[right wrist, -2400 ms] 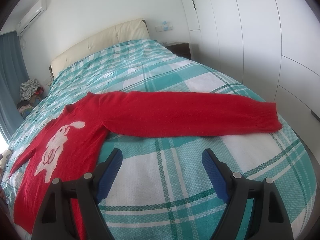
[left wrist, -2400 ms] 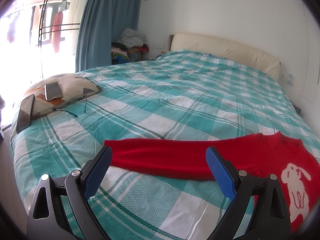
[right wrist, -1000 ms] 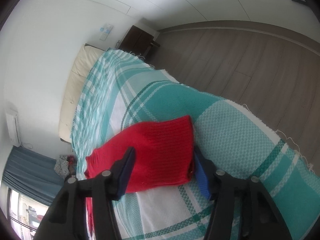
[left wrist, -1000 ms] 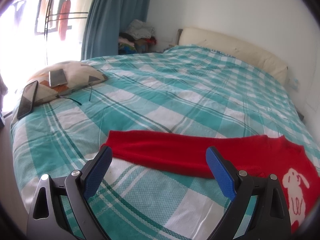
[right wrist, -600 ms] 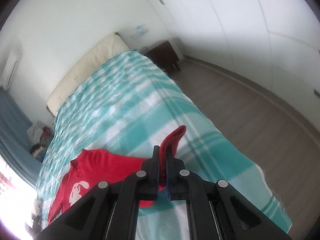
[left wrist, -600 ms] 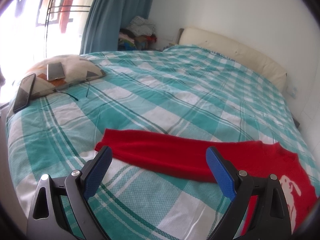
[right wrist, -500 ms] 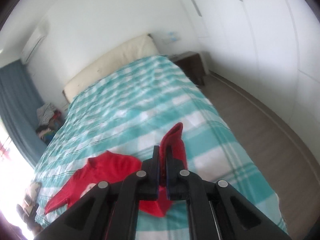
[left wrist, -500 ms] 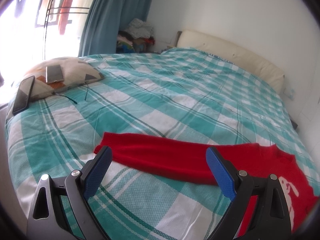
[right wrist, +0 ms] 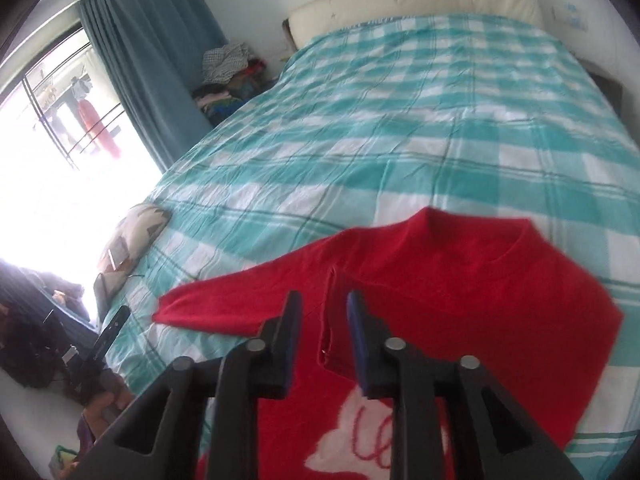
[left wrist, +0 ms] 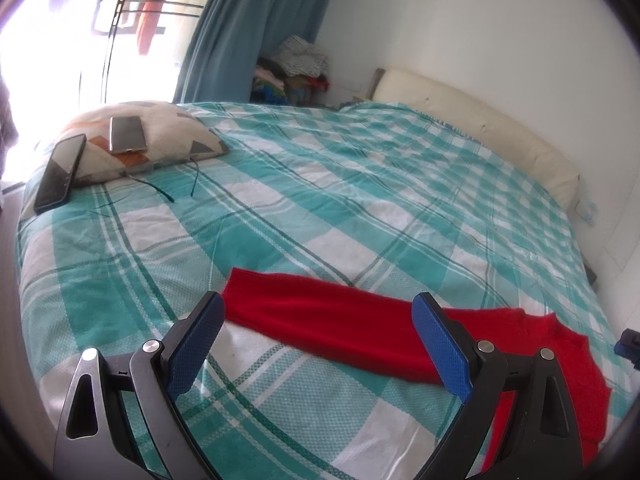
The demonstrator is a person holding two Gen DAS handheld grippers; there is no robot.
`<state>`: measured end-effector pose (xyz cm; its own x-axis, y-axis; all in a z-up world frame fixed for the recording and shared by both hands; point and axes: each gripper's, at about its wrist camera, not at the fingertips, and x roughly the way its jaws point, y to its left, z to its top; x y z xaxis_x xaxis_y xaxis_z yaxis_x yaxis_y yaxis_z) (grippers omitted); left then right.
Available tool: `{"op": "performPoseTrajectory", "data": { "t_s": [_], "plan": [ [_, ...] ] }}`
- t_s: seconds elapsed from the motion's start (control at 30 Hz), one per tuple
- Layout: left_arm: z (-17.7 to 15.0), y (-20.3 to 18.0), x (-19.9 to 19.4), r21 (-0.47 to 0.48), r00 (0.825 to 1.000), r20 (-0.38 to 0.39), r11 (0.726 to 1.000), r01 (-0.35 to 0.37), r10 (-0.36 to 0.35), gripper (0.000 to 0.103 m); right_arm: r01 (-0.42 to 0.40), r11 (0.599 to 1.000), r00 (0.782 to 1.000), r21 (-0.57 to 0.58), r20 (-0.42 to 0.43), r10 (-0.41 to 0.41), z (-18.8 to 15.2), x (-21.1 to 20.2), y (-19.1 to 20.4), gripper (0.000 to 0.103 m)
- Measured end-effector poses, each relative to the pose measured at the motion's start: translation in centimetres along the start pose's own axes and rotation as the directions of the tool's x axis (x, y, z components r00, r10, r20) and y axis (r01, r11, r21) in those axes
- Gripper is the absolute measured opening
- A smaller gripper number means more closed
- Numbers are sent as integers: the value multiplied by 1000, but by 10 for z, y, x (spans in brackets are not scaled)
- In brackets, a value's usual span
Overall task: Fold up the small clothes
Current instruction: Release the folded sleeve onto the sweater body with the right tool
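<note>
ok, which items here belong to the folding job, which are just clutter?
Job: red sweater, right tool opening over its folded-in sleeve cuff, left tool.
Clutter: cushion, two phones, clothes pile.

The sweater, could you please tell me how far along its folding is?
Done: one sleeve lies folded across the sweater. In hand: the right claw is opening, cuff between its jaws. Left: the other sleeve lies outstretched by the open left claw; body unfolded.
</note>
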<state>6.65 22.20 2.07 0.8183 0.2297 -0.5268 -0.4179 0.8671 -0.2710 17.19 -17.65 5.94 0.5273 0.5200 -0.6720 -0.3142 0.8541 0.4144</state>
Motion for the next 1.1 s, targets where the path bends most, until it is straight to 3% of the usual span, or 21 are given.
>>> {"op": "performPoseTrajectory", "data": {
  "t_s": [0.07,0.13,0.2,0.3,0.43,0.6,0.83,1.1],
  "plan": [
    [1,2,0,-8,1000,0,1000,0,0,96,-31,999,1000,24,4,31,-13,-1,-5,46],
    [2,2,1,-15,1000,-5,1000,4,-4,96,-9,999,1000,48,11,9,-23,-10,-14,50],
    [1,0,2,-17,1000,-15,1000,9,-9,96,40,998,999,56,22,-41,-37,-29,-33,56],
    [-2,-4,4,3,999,-34,1000,22,-22,96,175,983,983,51,49,-177,-67,-59,-65,60],
    [-9,-14,6,47,997,-62,998,43,-40,96,354,929,929,105,76,-362,-122,-101,-117,60],
    [-19,-32,8,123,995,-87,991,60,-49,96,526,831,827,180,121,-549,-182,-147,-161,60],
    [-35,-52,14,236,990,-133,969,68,-38,97,563,760,759,324,162,-631,-218,-168,-188,65],
    [-46,-69,20,290,976,-207,949,128,-68,97,556,736,753,387,141,-643,-229,-162,-194,69]
  ]
}}
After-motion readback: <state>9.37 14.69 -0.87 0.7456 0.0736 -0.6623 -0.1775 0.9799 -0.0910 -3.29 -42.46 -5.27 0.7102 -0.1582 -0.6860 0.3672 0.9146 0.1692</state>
